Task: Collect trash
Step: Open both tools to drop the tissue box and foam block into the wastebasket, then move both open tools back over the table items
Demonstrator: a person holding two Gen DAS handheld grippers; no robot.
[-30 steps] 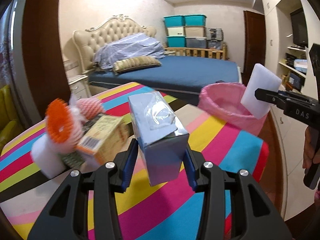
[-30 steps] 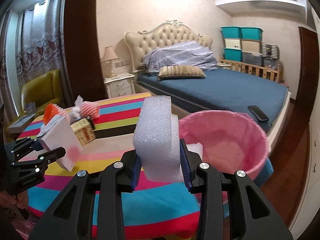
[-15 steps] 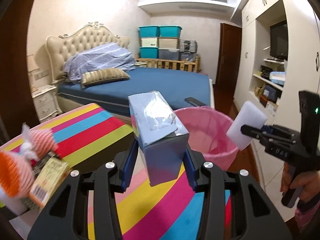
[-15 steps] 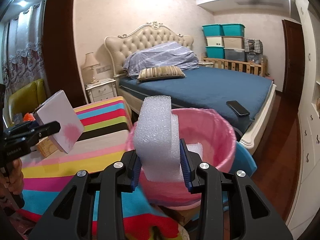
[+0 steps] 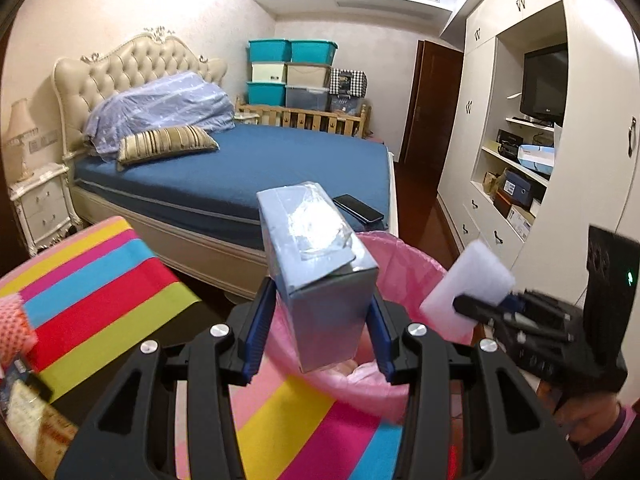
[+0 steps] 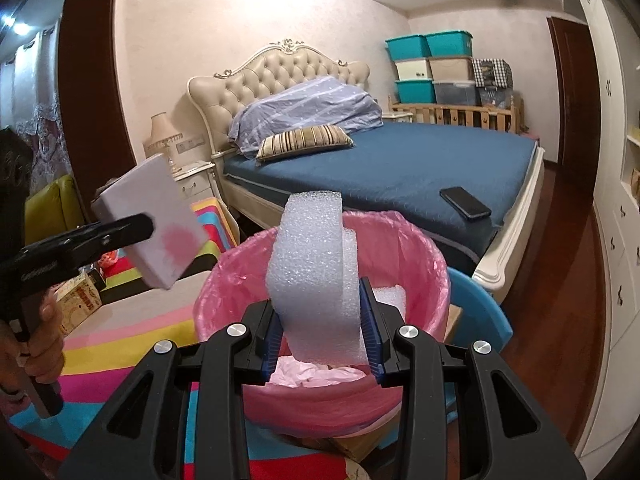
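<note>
Swung rightward off the striped tablecloth over the past second. Where the left wrist view a second back showed the table's clutter across its lower left, now only a scrap of orange foam netting and a printed carton clinging to the left edge. Pink-lined trash bin now at lower centre of that view, partly hidden behind the load.

Left gripper clamped on a grey-blue tissue box, blue pads pressed to both long sides, torn plastic window facing up. Box poised above the near rim of the bin, not yet released.

Right gripper closed on a white foam block, held upright at centre frame. Bin grown from a mid-right object a second ago to filling the lower middle of the right wrist view; crumpled pale wrapping and another foam piece already lying inside. Foam block directly over the opening, by the look of it.

In the right wrist view, tissue box at mid left, closer to the bin rim than half a second ago but seemingly still short of the opening on the table side.

Meaning for the task: carry stage nearly over for both pieces, drop stage next. Foam ready to fall cleanly on release; tissue box probably needing a little more travel toward the bin's middle first, else a risk of catching the rim. More rubbish left on the table afterward.
</note>
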